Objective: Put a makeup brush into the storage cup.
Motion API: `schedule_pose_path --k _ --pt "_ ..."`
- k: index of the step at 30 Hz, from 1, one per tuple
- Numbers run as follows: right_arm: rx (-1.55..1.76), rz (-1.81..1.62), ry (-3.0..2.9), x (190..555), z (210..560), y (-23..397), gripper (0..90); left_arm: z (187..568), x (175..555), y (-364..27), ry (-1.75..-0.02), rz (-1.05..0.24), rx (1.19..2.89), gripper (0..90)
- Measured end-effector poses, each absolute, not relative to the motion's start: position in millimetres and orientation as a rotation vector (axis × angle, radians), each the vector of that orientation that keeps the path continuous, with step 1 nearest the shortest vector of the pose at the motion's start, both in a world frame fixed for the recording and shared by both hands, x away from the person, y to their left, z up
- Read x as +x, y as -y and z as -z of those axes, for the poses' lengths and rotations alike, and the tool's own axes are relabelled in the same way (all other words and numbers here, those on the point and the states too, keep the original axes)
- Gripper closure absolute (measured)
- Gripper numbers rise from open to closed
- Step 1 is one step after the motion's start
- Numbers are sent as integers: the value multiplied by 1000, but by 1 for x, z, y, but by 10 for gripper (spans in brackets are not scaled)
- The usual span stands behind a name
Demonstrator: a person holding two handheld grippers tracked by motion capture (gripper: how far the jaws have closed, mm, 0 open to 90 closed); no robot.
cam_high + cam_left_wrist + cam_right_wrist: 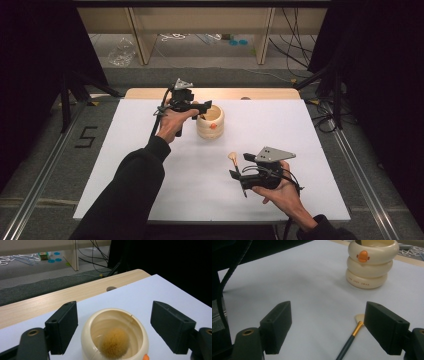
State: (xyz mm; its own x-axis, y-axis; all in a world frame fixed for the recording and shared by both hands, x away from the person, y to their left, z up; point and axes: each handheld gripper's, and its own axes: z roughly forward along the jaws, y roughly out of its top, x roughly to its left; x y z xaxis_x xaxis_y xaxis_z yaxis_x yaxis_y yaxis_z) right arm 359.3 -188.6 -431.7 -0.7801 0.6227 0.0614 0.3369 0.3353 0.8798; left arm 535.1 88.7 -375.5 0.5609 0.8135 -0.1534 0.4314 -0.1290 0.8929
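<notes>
1. The table, under a white sheet, spans the middle of the high view.
2. The left hand-held gripper hovers upper centre, just over the cream ringed pot; its jaws stand wide apart with nothing pinched.
3. The right hand-held gripper sits lower right of centre, jaws spread and empty.
4. In the left gripper view, a fluffy brush head, somewhat blurred, rests inside the pot.
5. A 2nd brush lies flat on the sheet, near the right jaw in the right gripper view, possibly touching it.
</notes>
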Motion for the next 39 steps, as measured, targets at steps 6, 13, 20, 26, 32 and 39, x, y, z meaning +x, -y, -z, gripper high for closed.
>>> schedule_pose_path --k 6,13,20,26,32,39 --pt "858 -1419 -2316 360 432 189 233 370 527 -96 -1040 -461 1761 218" --pt "862 -1421 -2308 360 432 189 233 362 508 -112 -1014 -463 1740 201" --pt "870 -1407 -2315 360 431 190 233 357 491 -128 -986 -432 1730 192" --pt "878 -1421 -2314 362 430 191 231 362 465 -140 -964 -411 1751 192" --pt "870 -1406 -2314 362 430 191 227 370 443 -152 -956 -391 1732 183" --pt "886 -1388 -2313 363 430 192 226 374 427 -160 -952 -391 1717 183"
